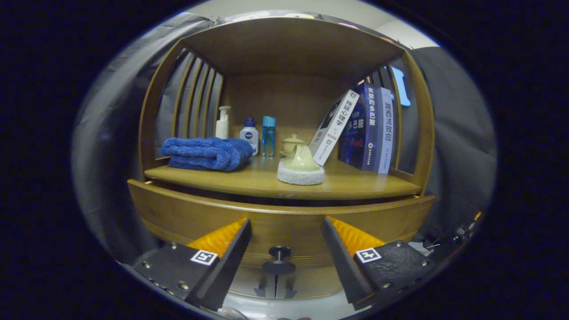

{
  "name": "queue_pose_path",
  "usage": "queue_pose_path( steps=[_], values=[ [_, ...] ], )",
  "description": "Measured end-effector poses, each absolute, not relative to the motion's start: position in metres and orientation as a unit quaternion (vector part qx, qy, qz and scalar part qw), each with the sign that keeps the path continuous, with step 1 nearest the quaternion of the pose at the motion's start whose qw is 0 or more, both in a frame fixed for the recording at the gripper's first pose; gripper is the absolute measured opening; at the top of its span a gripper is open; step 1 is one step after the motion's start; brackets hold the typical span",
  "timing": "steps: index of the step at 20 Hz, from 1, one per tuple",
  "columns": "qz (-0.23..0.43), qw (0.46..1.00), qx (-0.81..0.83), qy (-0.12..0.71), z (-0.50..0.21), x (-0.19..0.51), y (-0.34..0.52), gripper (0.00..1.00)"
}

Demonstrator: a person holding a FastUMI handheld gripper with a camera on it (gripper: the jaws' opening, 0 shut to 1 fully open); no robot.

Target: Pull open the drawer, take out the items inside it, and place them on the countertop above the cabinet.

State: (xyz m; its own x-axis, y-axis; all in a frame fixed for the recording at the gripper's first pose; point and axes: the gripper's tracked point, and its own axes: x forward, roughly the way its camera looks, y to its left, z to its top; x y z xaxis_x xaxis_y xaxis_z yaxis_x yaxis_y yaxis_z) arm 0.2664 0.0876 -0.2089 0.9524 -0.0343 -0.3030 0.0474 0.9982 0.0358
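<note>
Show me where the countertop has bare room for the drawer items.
Bare countertop runs along its front edge, ahead of the towel and right of the teapot. Bottles and books crowd the back. The gripper is open around the drawer knob.

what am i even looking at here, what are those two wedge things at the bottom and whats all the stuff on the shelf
This picture comes from a camera riding on a hand-held gripper, a tool a person carries. The two wedges are its fingers, looking forward; they are apart and hold nothing. Between them, just ahead, is the small round knob of a wooden drawer, which seems barely open, if at all. Above the drawer is the countertop of the cabinet. On it lie a folded blue towel, three small bottles behind it, a pale green teapot on a round white mat, a small lidded pot behind, and a few books, one leaning.
</note>
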Motion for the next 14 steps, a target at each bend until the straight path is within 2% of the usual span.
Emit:
queue_pose_path(
  steps=[14],
  values=[
    [-0.027, 0.986, 0.042, 0.157, -0.214, 0.285, 0.089, 0.97]
  ],
)
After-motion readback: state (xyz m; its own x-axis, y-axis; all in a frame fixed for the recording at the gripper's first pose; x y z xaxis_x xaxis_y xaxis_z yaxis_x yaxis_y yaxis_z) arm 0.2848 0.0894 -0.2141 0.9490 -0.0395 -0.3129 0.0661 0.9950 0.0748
